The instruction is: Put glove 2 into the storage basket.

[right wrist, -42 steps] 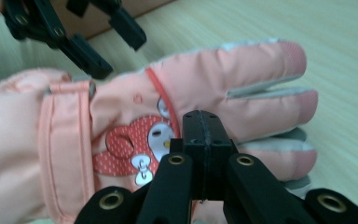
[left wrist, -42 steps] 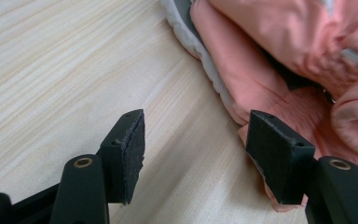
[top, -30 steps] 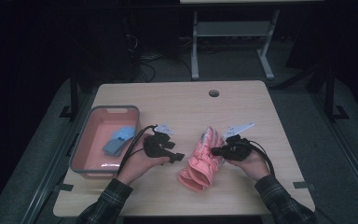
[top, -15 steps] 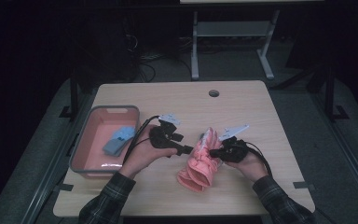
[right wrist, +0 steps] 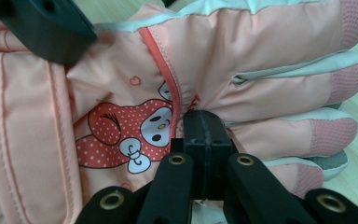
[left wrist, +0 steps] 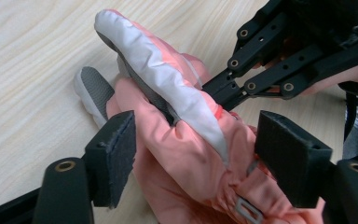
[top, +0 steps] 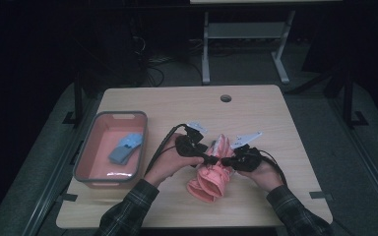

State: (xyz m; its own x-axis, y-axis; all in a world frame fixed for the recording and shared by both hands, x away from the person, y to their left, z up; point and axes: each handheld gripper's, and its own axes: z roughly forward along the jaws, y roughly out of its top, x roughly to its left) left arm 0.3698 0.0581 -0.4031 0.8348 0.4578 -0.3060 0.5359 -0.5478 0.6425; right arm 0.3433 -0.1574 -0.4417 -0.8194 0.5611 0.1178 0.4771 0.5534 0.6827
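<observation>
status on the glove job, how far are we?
Done: a blue item lies in the pink bin. In hand: the right gripper is shut on the pink glove; the left gripper straddles it, jaws just opening, pads apart from the fabric. Left, probably: the glove lies on the table, not binned.

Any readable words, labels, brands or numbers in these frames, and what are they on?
No readable text in any view.
The pink glove carries a printed cartoon face with a bow and a small heart outline, but no letters.
Red marks right of the cartoon, at the seam above the right gripper, are partly hidden and cannot be read.
The bin and table show no label.
</observation>
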